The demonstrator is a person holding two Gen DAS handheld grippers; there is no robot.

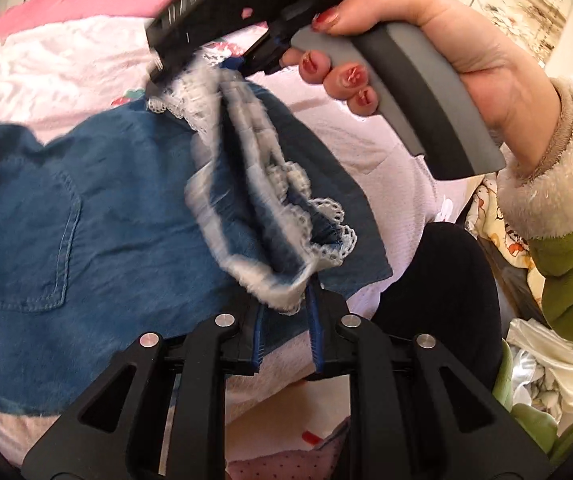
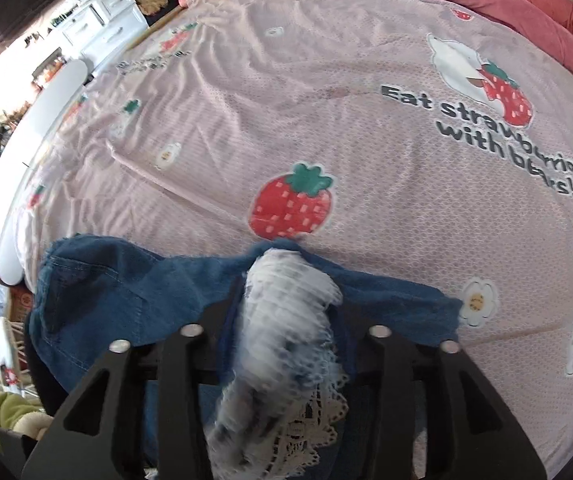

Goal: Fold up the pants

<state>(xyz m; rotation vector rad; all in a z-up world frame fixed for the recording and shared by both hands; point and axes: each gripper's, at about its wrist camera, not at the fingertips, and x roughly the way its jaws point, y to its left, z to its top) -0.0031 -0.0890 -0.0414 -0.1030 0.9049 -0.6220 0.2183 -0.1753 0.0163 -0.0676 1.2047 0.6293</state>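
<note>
Left wrist view shows the left hand-held gripper (image 1: 286,312) nearly closed, its blue pads pinching the lace-trimmed hem of the denim pants (image 1: 66,220), which spread out from it across the pink bed (image 1: 386,160). Beyond it, a hand (image 1: 446,64) in a fleece-cuffed green sleeve (image 1: 566,248) works the right hand-held gripper (image 2: 286,356), whose jaws stand partly apart with a blurred bunch of lace hem (image 2: 286,320) between them; whether the pads press on it I cannot tell (the cloth is smeared by motion). From that gripper the denim lies low on the strawberry-print sheet (image 2: 366,140). I judge this the step of carrying the leg ends over toward the waist. Next, both hems need laying flat and aligned before letting go.
</note>
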